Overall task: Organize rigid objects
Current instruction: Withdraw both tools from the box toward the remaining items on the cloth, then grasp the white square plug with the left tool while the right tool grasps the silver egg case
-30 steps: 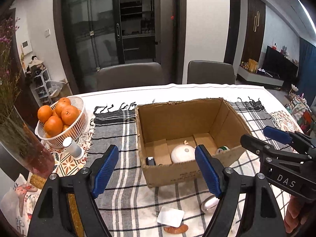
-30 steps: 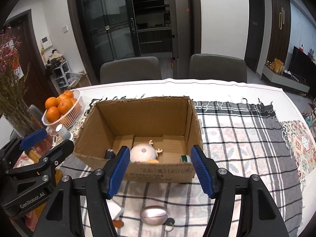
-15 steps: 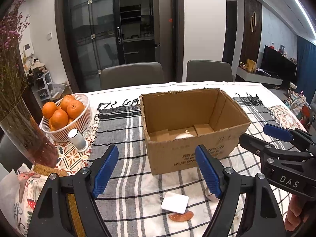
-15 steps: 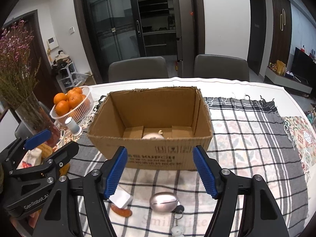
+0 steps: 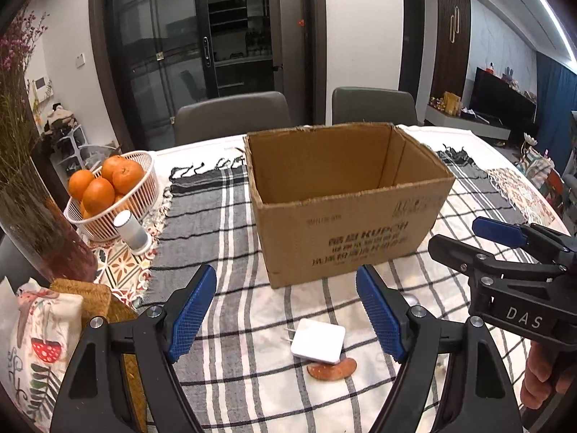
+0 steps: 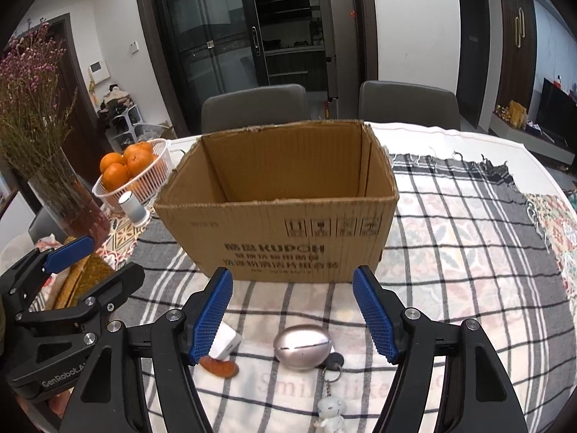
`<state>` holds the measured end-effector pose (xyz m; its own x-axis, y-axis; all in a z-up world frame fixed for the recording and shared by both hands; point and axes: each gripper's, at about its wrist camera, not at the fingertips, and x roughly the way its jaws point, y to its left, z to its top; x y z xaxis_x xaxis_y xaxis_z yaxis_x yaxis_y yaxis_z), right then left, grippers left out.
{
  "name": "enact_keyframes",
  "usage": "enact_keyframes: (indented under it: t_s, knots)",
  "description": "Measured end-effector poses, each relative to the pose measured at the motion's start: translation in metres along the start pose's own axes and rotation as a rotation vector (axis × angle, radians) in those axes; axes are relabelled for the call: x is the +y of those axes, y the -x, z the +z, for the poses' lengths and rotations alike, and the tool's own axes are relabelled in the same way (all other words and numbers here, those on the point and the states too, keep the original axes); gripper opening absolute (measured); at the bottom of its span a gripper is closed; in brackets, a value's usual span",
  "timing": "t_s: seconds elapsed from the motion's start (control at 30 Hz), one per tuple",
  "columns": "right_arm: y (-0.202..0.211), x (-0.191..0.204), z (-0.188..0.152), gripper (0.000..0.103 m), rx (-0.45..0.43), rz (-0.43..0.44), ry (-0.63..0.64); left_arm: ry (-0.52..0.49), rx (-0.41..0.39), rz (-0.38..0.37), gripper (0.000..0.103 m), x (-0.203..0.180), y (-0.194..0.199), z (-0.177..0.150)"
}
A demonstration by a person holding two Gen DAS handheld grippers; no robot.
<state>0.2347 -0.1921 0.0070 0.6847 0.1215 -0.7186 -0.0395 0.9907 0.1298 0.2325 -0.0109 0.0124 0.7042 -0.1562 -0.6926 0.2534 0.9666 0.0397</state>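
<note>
An open cardboard box (image 5: 353, 231) (image 6: 288, 238) stands on the checked cloth; its inside floor is hidden from here. In front of it lie a white square charger (image 5: 318, 340) (image 6: 227, 341), a small orange-brown piece (image 5: 331, 367) (image 6: 219, 366) and a silver egg-shaped object (image 6: 302, 347) with a keychain figure (image 6: 330, 409). My left gripper (image 5: 286, 314) is open and empty above the charger. My right gripper (image 6: 293, 314) is open and empty above the silver egg; it also shows in the left wrist view (image 5: 505, 252).
A white basket of oranges (image 5: 108, 195) (image 6: 133, 173), a small white cylinder (image 5: 131, 232) and a glass vase with dried flowers (image 5: 39, 216) (image 6: 61, 195) stand left. A cloth bag (image 5: 39, 328) lies at the near left edge. Two chairs (image 5: 234, 115) stand behind the table.
Both grippers have pulled back and lowered from over the box. The box's contents have dropped out of sight, and the items in front of it now lie between the fingers.
</note>
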Motion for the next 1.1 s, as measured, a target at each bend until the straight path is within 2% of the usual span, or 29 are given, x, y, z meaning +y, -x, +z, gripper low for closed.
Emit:
enact_keyframes:
  t_s: [1.1]
  knots:
    - [-0.049, -0.004, -0.056, 0.070, 0.149, 0.012, 0.020, -0.070, 0.188, -0.050, 0.080, -0.011, -0.049, -0.063]
